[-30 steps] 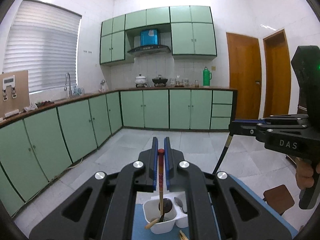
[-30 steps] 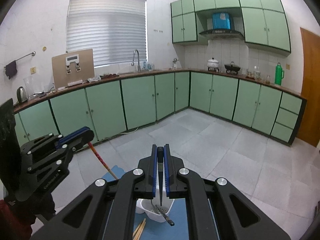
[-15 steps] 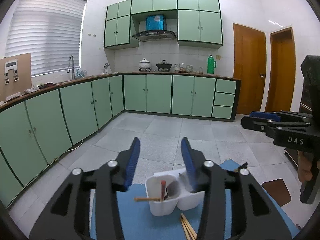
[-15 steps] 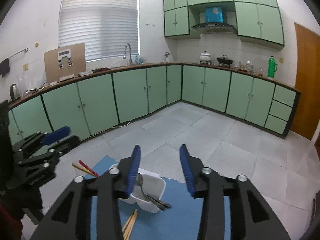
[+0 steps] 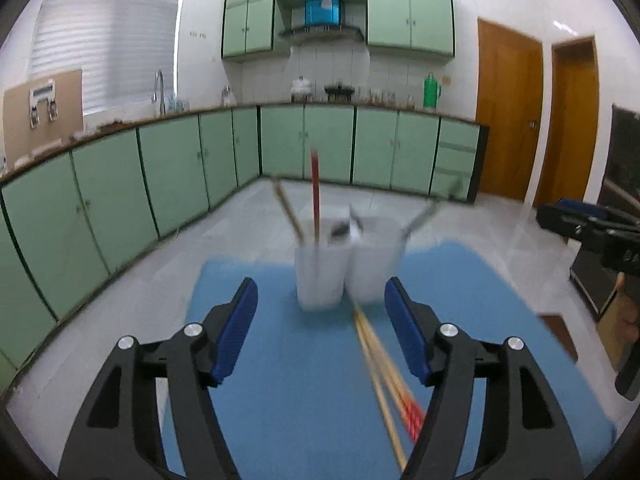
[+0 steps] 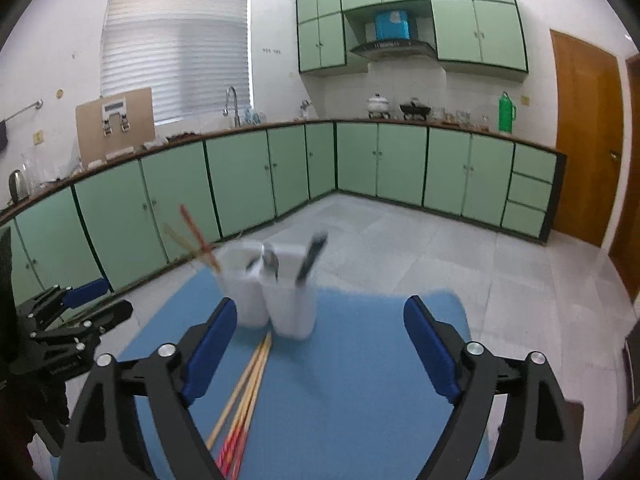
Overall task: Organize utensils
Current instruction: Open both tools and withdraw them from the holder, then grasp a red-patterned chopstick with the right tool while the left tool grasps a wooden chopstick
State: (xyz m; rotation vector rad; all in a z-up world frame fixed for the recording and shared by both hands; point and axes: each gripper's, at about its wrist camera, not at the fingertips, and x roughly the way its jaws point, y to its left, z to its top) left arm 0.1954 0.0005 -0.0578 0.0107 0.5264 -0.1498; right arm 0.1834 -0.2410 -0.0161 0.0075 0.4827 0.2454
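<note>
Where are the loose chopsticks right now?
The loose chopsticks lie flat on the blue mat, just in front of the white utensil holder. In the left wrist view they run between the open fingers of the left gripper.

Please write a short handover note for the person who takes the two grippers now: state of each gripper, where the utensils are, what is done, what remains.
Left gripper: open, holding nothing. Right gripper: open, holding nothing.
White two-cup holder stands on the blue mat.
Done: the red chopstick and a tan one stand in one cup; spoon and dark-handled utensil are in the cups too.
Left: loose chopsticks lie flat on the mat in front of the holder; they probably go into the chopstick cup. Images are motion-blurred.
</note>
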